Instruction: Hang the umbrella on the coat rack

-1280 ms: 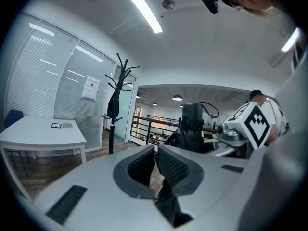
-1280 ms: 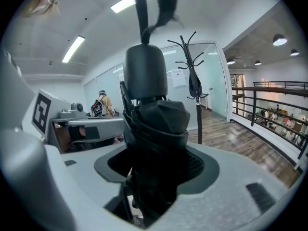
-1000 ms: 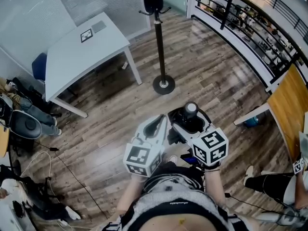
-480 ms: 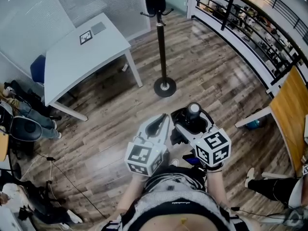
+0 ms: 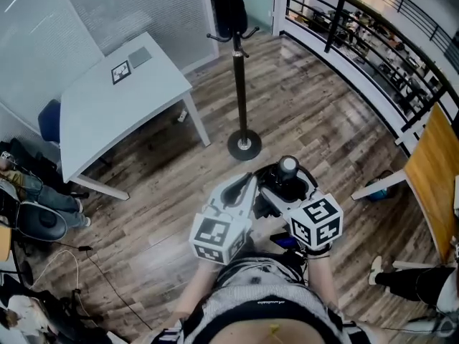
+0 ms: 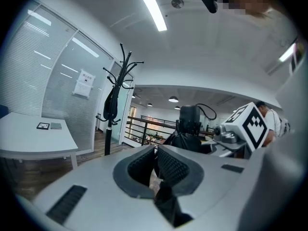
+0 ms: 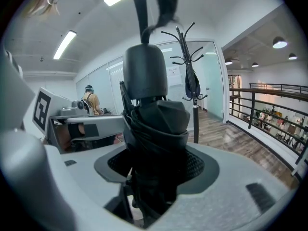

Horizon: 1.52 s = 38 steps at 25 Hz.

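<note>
A folded black umbrella stands between the wide-set jaws of my right gripper, which is shut on it; its grey knob end points forward and a strap rises from it. My left gripper is beside it on the left, jaws shut, with only a dark shape low between them that I cannot make out. The black coat rack stands ahead on its round base, a dark item hanging from its upper hooks.
A white table stands left of the rack. A black railing curves along the right, with a wooden panel nearer. Chairs and bags crowd the left edge. Another person's legs show at the lower right.
Both grippers, with the umbrella, have come a little closer to the coat rack, whose base now sits lower in the head view. Neither grip has changed.
</note>
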Each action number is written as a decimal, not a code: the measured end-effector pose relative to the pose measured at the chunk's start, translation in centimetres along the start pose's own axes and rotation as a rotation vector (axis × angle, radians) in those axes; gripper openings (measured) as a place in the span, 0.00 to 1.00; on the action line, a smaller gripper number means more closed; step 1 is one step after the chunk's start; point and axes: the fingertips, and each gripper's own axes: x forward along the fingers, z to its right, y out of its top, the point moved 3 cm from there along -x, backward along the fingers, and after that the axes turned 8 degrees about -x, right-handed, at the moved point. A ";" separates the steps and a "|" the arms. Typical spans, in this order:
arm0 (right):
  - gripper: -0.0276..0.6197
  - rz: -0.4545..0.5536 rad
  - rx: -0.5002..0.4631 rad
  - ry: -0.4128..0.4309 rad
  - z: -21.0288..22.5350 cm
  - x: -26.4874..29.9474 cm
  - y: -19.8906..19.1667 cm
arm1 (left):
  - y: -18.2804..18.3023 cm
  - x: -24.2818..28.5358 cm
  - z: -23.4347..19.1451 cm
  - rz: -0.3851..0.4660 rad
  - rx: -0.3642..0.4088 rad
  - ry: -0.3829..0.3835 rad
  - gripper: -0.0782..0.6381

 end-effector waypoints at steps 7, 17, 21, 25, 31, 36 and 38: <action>0.45 -0.018 0.003 -0.022 1.4 3.4 1.1 | 1.2 2.4 -3.0 -0.004 0.002 -0.039 0.13; 0.45 -0.020 0.032 -0.057 1.8 6.9 2.3 | 2.1 3.2 -6.2 -0.020 0.006 -0.079 0.13; 0.45 -0.020 0.036 -0.063 1.4 7.9 2.7 | 2.5 2.9 -7.4 -0.015 0.003 -0.082 0.13; 0.45 -0.025 0.036 -0.068 1.3 8.2 2.9 | 2.1 2.5 -8.2 -0.025 -0.011 -0.076 0.13; 0.45 -0.010 0.052 -0.050 1.2 8.8 3.5 | 2.0 2.3 -9.1 -0.021 -0.032 -0.064 0.13; 0.45 -0.029 0.028 -0.025 1.3 9.8 3.8 | 2.1 2.6 -10.0 -0.020 -0.047 -0.040 0.13; 0.45 -0.032 0.019 -0.022 1.4 10.2 4.0 | 2.3 2.7 -10.3 -0.019 -0.046 -0.035 0.13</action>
